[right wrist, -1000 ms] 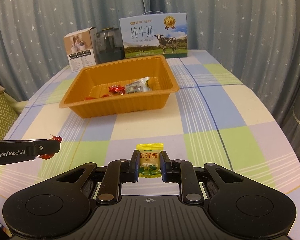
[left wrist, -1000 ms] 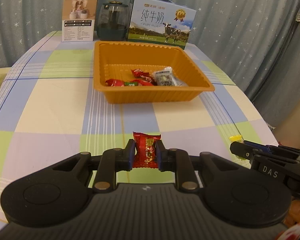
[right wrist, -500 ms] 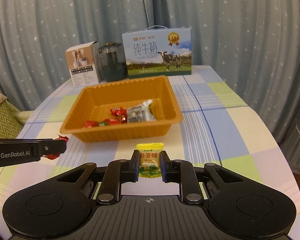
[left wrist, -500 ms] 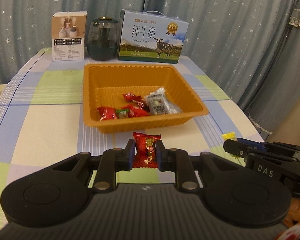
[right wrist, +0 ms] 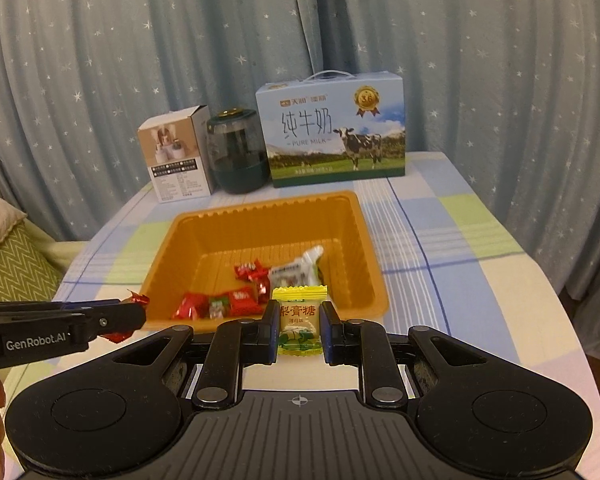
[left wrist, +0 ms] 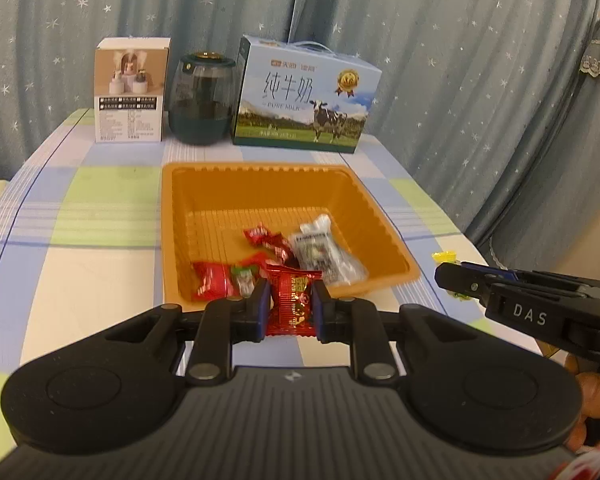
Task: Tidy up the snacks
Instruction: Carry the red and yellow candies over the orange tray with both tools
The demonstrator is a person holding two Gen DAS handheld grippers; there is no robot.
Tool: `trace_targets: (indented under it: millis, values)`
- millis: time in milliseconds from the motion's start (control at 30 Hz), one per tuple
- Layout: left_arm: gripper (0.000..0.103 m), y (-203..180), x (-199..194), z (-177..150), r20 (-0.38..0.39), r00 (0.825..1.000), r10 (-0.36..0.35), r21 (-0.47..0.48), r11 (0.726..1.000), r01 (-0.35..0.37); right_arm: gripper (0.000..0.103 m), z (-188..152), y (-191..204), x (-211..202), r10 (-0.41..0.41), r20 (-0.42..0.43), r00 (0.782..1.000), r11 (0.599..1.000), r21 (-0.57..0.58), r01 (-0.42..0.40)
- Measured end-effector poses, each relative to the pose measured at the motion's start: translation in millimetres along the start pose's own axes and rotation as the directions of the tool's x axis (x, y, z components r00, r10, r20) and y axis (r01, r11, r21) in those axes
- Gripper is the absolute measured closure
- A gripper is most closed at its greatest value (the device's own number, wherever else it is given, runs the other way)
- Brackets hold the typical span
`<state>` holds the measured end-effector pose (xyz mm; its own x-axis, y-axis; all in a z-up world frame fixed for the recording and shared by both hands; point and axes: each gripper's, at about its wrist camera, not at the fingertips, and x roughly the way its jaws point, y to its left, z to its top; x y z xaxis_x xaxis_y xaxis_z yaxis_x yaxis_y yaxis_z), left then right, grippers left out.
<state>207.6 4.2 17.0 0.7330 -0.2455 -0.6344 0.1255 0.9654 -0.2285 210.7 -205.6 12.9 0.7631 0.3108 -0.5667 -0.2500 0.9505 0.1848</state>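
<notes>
Both grippers moved up to orange tray [left wrist: 384,232] | left jaws pinching red candy [left wrist: 291,304] | right jaws pinching yellow candy [right wrist: 299,320]

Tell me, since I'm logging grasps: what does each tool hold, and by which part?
The left tool pinches a red candy by the two side edges of its wrapper. The right tool pinches a yellow candy the same way.

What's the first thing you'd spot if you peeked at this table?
The orange tray in the middle of the checked table, with wrapped sweets lying in it. Near its front edge, the left gripper pinches a red candy and the right gripper a yellow candy. A milk box stands behind.
</notes>
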Motion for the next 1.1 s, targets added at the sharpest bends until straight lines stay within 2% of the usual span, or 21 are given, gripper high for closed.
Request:
trace_targets:
  millis: [300, 567, 1100]
  values:
    - [0.084, 14.5, 26.1, 38.1, 0.006, 1.0, -0.003, -0.017, 1.0, 0.003, 0.082, 40.7, -9.5, 33.7, 0.03, -0.011, 0.999, 1.0, -0.001, -0.03]
    - [0.084, 24.9, 51.6, 56.2, -0.009, 1.0, 0.009, -0.015, 1.0, -0.009, 0.082, 62.4, -7.2, 68.3, 0.047, -0.038, 0.998, 0.999, -0.001, -0.047]
    - [0.084, 34.0, 99.1, 69.7, -0.057, 0.998, 0.03, 0.012, 0.999, -0.03, 0.082, 65.4, -10.7, 120.1, 0.054, -0.107, 0.993, 0.998, 0.027, -0.051]
